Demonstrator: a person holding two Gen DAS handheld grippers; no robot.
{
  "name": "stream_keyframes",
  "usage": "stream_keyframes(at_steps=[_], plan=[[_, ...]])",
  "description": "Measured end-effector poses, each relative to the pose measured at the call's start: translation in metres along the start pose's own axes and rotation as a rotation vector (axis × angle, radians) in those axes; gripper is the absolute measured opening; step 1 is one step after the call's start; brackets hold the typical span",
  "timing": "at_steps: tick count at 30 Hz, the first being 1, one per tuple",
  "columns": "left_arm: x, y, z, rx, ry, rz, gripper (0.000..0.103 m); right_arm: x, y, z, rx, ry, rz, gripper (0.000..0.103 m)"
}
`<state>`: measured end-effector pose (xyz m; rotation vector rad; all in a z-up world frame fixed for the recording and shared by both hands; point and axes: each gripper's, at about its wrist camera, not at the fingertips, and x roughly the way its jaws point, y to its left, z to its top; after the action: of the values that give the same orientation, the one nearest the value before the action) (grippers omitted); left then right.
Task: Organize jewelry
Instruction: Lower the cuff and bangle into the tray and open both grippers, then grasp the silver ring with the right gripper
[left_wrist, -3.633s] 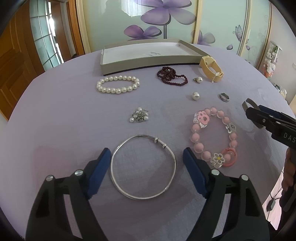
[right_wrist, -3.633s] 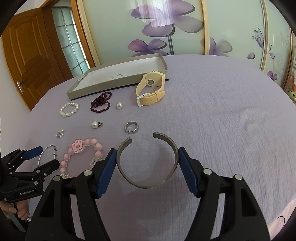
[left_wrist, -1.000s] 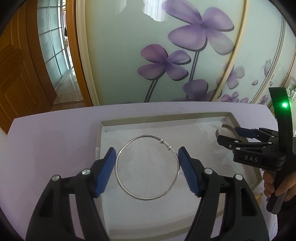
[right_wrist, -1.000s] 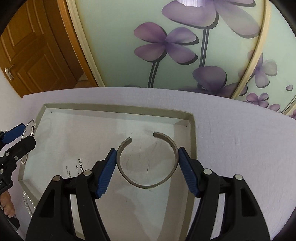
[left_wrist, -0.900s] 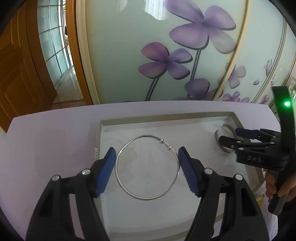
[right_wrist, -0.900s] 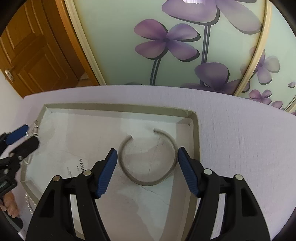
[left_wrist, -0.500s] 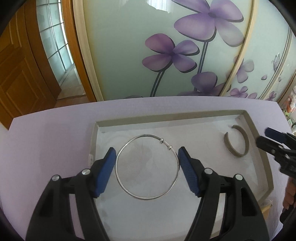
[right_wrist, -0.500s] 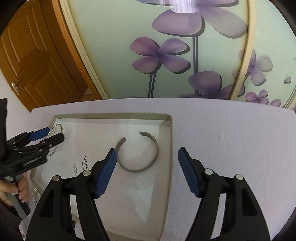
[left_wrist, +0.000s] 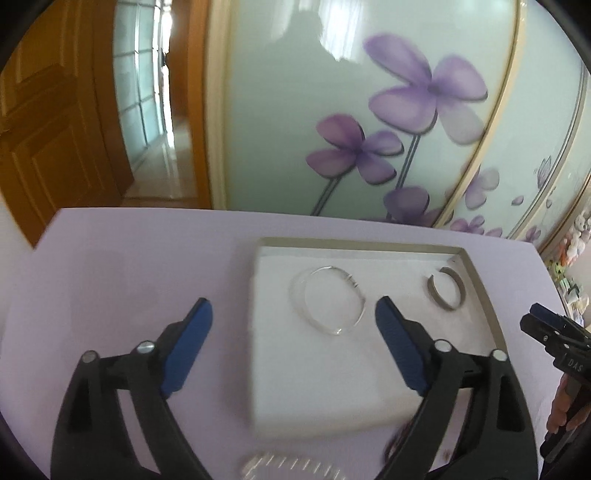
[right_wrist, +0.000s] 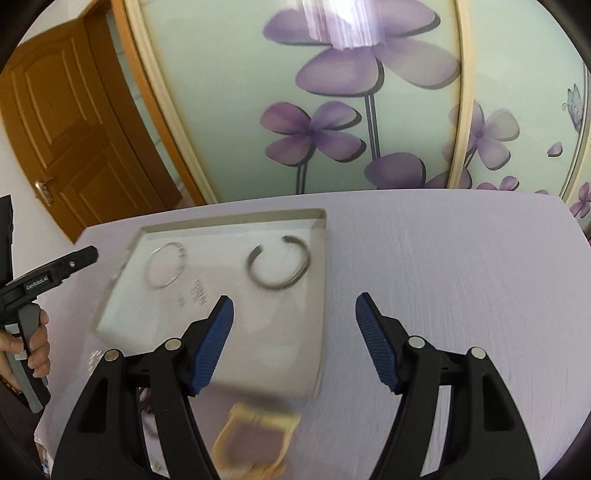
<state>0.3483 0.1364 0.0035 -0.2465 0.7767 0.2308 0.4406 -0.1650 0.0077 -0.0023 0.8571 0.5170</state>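
Both bangles have left the fingers since a second ago and now lie flat inside the shallow tray (left_wrist: 480, 291): the thin silver bangle (left_wrist: 327, 301) towards its left side, the grey open cuff (left_wrist: 445, 288) near its far right corner. The left gripper (left_wrist: 291, 332) is opening wide, nothing between its blue fingers (left_wrist: 186, 350). The right gripper (right_wrist: 293, 332) stands open and empty over the tray's near right edge, on the lilac tabletop (right_wrist: 443, 258).
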Motion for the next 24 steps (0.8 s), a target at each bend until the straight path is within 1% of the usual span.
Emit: stream_keyframes(at_steps=[3,5,9,11,13,17,24], plan=[[-0.046,0.015,-0.028,0.010,-0.066,0.016,0.097,-0.028,0.011,-0.023,-0.011,-0.029,0.009,0.070],[-0.071,0.024,-0.047,0.006,-0.092,0.023,0.098,-0.045,0.018,-0.040,-0.008,-0.045,0.019,0.070],[-0.110,0.040,-0.091,0.010,-0.115,0.032,0.099,-0.071,0.028,-0.077,0.012,-0.061,0.035,0.070],[-0.123,0.045,-0.109,0.006,-0.122,0.036,0.099,-0.079,0.034,-0.094,0.016,-0.057,0.032,0.070],[-0.134,0.050,-0.127,-0.003,-0.122,0.024,0.099,-0.082,0.039,-0.110,0.012,-0.049,0.027,0.070],[-0.144,0.052,-0.150,-0.012,-0.106,0.008,0.100,-0.085,0.046,-0.132,0.013,-0.026,0.019,0.070],[-0.149,0.045,-0.174,0.016,-0.099,0.013,0.100,-0.078,0.056,-0.159,-0.006,0.021,-0.010,0.064]])
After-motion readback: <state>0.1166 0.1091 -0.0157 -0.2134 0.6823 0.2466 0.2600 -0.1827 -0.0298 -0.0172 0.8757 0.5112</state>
